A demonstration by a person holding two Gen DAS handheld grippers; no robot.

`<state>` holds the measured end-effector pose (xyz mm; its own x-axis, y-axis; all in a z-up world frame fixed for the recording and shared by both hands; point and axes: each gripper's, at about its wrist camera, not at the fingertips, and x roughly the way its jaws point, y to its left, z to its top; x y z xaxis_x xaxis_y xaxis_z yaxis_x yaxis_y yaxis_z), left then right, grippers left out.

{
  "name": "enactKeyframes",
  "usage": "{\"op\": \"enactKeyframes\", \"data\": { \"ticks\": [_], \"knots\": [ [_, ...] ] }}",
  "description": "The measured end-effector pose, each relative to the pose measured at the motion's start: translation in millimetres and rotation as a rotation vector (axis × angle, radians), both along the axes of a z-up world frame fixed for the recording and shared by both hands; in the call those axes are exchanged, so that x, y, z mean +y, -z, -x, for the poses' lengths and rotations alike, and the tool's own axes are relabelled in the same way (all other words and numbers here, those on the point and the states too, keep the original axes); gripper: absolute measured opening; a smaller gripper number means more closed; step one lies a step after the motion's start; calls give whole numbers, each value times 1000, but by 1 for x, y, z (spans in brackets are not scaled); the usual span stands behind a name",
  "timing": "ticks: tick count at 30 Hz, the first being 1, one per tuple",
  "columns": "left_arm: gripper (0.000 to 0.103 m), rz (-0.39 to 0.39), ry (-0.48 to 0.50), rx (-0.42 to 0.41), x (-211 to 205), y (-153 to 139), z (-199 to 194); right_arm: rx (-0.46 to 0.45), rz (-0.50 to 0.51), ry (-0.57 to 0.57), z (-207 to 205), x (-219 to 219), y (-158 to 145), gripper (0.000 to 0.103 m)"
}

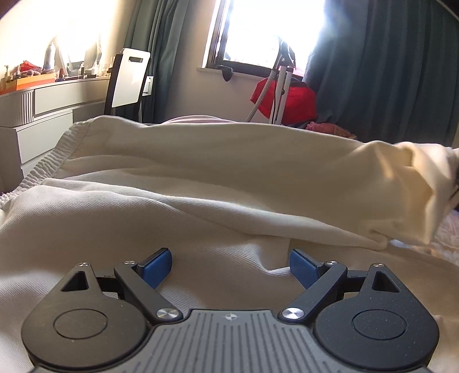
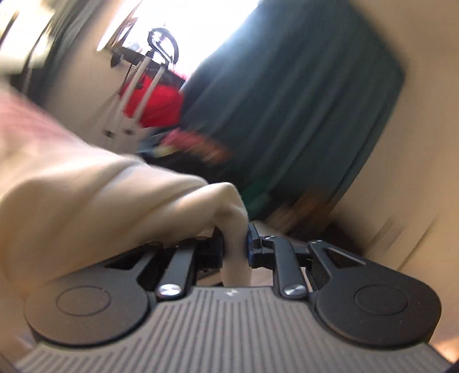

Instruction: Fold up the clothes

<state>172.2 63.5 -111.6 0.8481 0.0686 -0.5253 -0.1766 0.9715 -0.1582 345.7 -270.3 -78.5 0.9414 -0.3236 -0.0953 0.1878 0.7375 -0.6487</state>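
Now, the left gripper (image 1: 231, 265) sits low over the near part of the cream trousers (image 1: 200, 178), blue pads spread wide, nothing between them. The garment's long axis runs left to right, elastic waistband (image 1: 48, 163) at the left, leg trailing off right, where the right gripper (image 2: 235, 244) is clamped on a bunched fold, lifted. The right hand looks nearer the end to carry over.

1. Left wrist view sits low and level, close above the cream garment (image 1: 200, 178), facing the window (image 1: 258, 31).
2. Right wrist view is tilted and blurred, hard against the same garment (image 2: 86, 195).
3. Both share the window (image 2: 137, 25), the dark curtain (image 1: 387, 71) (image 2: 287, 100) and the red bag (image 1: 295, 103) (image 2: 160, 106).
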Motion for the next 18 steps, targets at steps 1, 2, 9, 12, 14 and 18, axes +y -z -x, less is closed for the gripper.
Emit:
{"op": "enactKeyframes", "data": {
  "ticks": [1, 2, 9, 12, 14, 18],
  "knots": [
    [91, 5, -2, -1, 1, 0, 0, -30, 120, 8, 6, 1, 11, 18],
    [91, 9, -5, 0, 1, -1, 1, -13, 189, 9, 10, 0, 23, 20],
    [91, 47, -28, 9, 8, -3, 5, 279, -263, 29, 48, -48, 55, 38],
    [91, 52, -29, 16, 5, -4, 6, 415, -620, 36, 58, -82, 47, 46],
    [91, 34, -12, 10, -1, -6, 9, 383, -757, 63, 68, -95, 28, 47],
    [91, 6, 21, 1, -14, -9, 10, 231, -934, 141, 94, -110, -3, 63]
  ]
}}
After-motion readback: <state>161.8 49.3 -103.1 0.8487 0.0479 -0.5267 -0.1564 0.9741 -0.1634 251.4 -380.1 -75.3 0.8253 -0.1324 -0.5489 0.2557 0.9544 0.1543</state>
